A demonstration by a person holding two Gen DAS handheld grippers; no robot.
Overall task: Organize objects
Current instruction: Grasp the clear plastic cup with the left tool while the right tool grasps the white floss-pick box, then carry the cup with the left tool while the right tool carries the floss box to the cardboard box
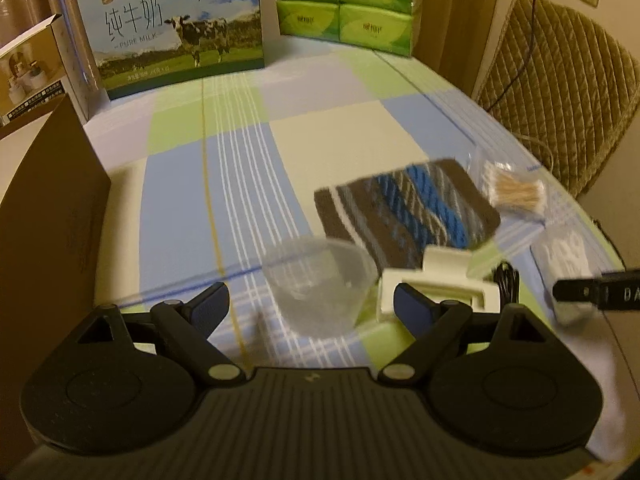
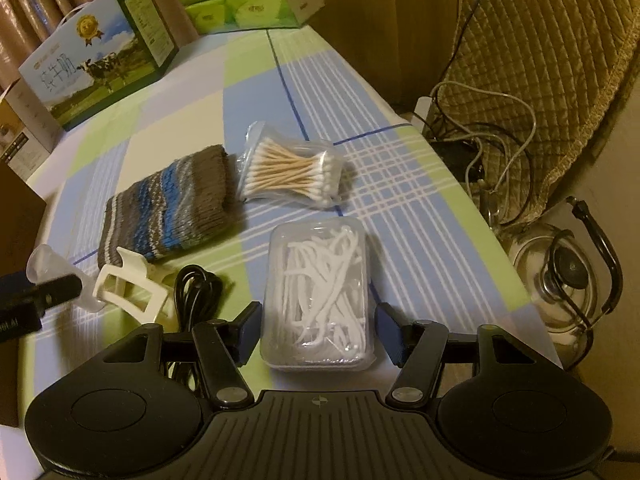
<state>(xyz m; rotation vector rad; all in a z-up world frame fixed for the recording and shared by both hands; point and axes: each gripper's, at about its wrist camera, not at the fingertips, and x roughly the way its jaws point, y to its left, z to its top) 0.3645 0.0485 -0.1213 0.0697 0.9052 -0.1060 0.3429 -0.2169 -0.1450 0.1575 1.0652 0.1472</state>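
In the left wrist view my left gripper point(image 1: 312, 306) is open, with a clear plastic cup point(image 1: 318, 282) lying between its fingers, not gripped. Beside it lie a cream hair claw clip point(image 1: 438, 284), a striped knitted pouch point(image 1: 408, 210) and a bag of cotton swabs point(image 1: 516, 192). In the right wrist view my right gripper point(image 2: 318, 334) is open around a clear box of floss picks point(image 2: 320, 296), fingers apart from its sides. The pouch point(image 2: 168, 204), swabs point(image 2: 290, 170), clip point(image 2: 130, 288), black cable point(image 2: 196, 292) and cup point(image 2: 48, 268) lie to the left.
A brown cardboard box point(image 1: 44, 248) stands at the left. A milk carton box point(image 1: 172, 28) and green tissue packs point(image 1: 344, 0) stand at the table's back. A quilted chair point(image 2: 532, 40), cables and a metal kettle point(image 2: 560, 280) sit off the right edge of the checked tablecloth point(image 2: 400, 184).
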